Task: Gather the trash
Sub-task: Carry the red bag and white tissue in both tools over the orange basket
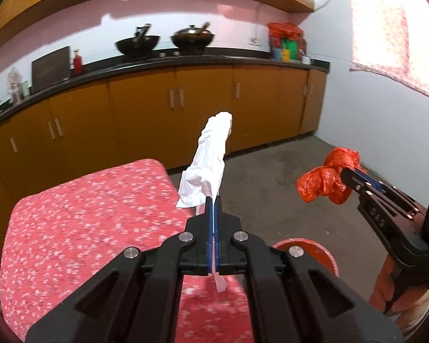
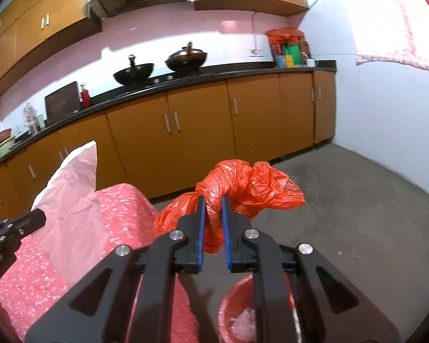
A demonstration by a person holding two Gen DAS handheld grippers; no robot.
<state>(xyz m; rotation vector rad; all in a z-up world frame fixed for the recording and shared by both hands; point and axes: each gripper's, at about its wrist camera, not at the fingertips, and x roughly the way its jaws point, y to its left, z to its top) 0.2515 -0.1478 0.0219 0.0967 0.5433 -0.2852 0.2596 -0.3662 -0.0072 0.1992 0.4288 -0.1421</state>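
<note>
My left gripper [image 1: 213, 200] is shut on a crumpled white paper [image 1: 207, 161], which sticks up from its blue pads above the edge of the table with the red flowered cloth [image 1: 80, 214]. That paper [image 2: 71, 200] and the left gripper [image 2: 40, 215] also show at the left of the right wrist view. My right gripper [image 2: 213, 200] is shut on a bunched orange plastic bag [image 2: 251, 184], held in the air over the floor. The left wrist view shows the bag [image 1: 327, 181] and the right gripper [image 1: 349, 174] at the right. A red bin [image 2: 237, 311] sits below the right gripper, with something pale inside.
Orange kitchen cabinets [image 1: 203, 103] under a black counter [image 1: 186, 61] line the far wall, with two woks [image 1: 137, 44] on it. Grey floor [image 2: 343, 200] stretches to the right toward a white wall. The red bin's rim [image 1: 309, 250] shows beside the table. A hand [image 1: 386, 283] holds the right gripper.
</note>
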